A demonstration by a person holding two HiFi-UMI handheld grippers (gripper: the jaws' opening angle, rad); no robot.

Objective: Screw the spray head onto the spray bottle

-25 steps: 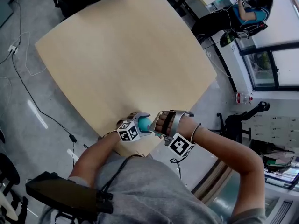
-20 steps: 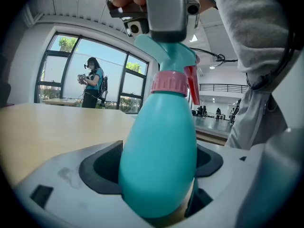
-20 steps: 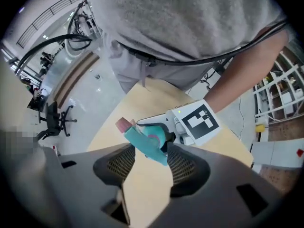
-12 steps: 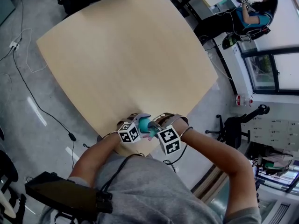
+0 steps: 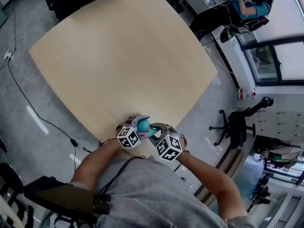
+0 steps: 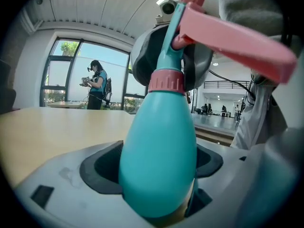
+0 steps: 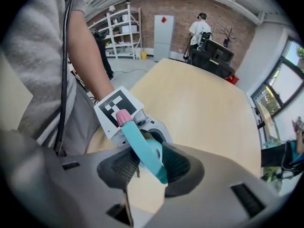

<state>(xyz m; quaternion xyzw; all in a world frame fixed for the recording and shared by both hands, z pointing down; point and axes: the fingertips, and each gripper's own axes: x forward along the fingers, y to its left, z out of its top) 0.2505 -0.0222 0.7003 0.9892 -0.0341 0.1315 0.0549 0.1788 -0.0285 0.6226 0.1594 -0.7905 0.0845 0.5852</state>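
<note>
The teal spray bottle (image 6: pixel 159 141) stands upright between the pads of my left gripper (image 6: pixel 159 175), which is shut on its body. A pink collar (image 6: pixel 166 82) tops its neck, and the spray head's pink trigger (image 6: pixel 237 37) juts out to the right. In the right gripper view, the teal spray head (image 7: pixel 142 148) with its pink nozzle (image 7: pixel 124 118) lies between the pads of my right gripper (image 7: pixel 147 167). The pads touch it on both sides while the jaws are opening slightly. In the head view both grippers (image 5: pixel 137 127) (image 5: pixel 154 131) meet at the table's near edge around the bottle (image 5: pixel 144 125).
The wide beige table (image 5: pixel 118 56) stretches away from the grippers. Cables (image 5: pixel 19 80) trail over the floor at left. An office chair (image 5: pixel 235 125) stands at right, and a seated person (image 5: pixel 249 4) is at the far top right.
My right gripper has swung round the spray head, its marker cube going from the right side to just below the bottle, and the right forearm has dropped closer to the body. The left gripper holds still.
</note>
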